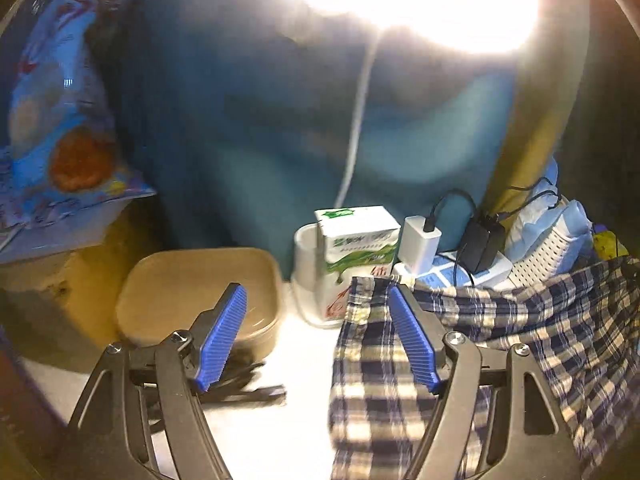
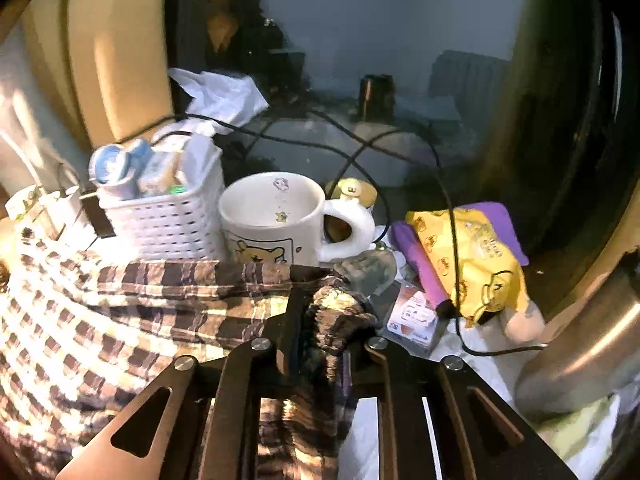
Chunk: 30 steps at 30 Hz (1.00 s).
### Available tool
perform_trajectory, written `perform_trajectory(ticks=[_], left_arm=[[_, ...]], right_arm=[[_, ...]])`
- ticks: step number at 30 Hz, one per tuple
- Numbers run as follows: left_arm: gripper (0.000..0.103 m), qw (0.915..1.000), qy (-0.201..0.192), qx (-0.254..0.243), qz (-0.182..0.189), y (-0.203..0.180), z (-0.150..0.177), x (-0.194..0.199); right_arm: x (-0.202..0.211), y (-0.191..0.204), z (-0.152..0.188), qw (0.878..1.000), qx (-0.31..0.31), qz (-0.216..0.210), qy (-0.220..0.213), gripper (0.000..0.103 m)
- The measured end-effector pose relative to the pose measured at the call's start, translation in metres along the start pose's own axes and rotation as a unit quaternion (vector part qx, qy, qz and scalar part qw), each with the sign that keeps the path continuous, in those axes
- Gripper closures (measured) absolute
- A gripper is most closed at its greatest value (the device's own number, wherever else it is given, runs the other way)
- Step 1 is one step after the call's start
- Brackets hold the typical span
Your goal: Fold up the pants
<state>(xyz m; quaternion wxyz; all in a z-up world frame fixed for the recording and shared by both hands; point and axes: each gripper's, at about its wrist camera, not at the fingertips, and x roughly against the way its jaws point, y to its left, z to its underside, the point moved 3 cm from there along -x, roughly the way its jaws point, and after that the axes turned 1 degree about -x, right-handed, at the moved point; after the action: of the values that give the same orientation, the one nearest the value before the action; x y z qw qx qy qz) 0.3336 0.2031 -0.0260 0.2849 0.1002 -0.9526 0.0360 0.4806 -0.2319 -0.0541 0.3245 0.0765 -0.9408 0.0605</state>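
Right gripper [image 2: 316, 320] clamping a bunched edge of the plaid pants [image 2: 132, 312], jaws pinched on fabric. Left gripper [image 1: 316, 336] gaping wide, holding nothing; right pad [image 1: 410, 340] touching the cloth's near edge. Pants sprawling over the cluttered white table [image 1: 296, 340], pressing against the mug [image 2: 276, 220] and basket [image 2: 168, 224]. Probably still gathering corners before the first fold. Next: shifting left onto the fabric edge and closing, steering clear of the brown bowl [image 1: 192, 288] and milk carton [image 1: 356, 236].
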Motion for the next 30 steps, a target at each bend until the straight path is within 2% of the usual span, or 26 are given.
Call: perform_trajectory(ticks=[2,3,4,6,10,15,23,25,26,27,30], left_arm=[[0.029,1.0,0.003,0.002,0.004,0.004,0.008,0.013],[0.029,1.0,0.006,0.002,0.006,0.005,0.013,0.021],[0.029,0.9999,0.009,0.002,0.009,0.006,0.019,0.028],[0.029,0.9997,0.019,-0.002,0.014,0.005,0.033,0.041],[0.029,0.9987,0.045,-0.006,0.025,0.001,0.064,0.064],[0.029,0.9965,0.075,0.01,0.036,-0.002,0.1,0.09],[0.029,0.9892,0.119,0.047,0.073,-0.011,0.155,0.117],[0.029,0.9879,0.124,0.046,0.081,-0.017,0.165,0.123],[0.029,0.9875,0.127,0.045,0.083,-0.021,0.169,0.126],[0.029,0.987,0.13,0.043,0.084,-0.023,0.173,0.128],[0.029,0.9845,0.146,0.035,0.091,-0.031,0.185,0.126]], right_arm=[[0.011,0.002,0.003,1.0,0.007,-0.003,-0.001,0.07],[0.019,0.003,0.006,1.0,0.01,-0.007,-0.004,0.051],[0.025,0.003,0.008,1.0,0.012,-0.007,-0.008,0.028],[0.041,0.002,0.014,1.0,0.014,-0.001,-0.026,0.015],[0.064,-0.011,0.022,0.999,0.007,0.013,-0.034,0.015],[0.089,-0.019,0.039,0.999,0.0,0.006,-0.035,0.015],[0.115,-0.026,0.095,1.0,0.0,-0.025,0.004,0.016],[0.12,-0.029,0.111,0.999,0.002,-0.03,0.015,0.03],[0.122,-0.03,0.12,0.999,0.006,-0.03,0.025,0.041],[0.124,-0.031,0.127,0.999,0.01,-0.029,0.032,0.046],[0.125,-0.034,0.147,0.998,0.019,-0.031,0.048,0.048]])
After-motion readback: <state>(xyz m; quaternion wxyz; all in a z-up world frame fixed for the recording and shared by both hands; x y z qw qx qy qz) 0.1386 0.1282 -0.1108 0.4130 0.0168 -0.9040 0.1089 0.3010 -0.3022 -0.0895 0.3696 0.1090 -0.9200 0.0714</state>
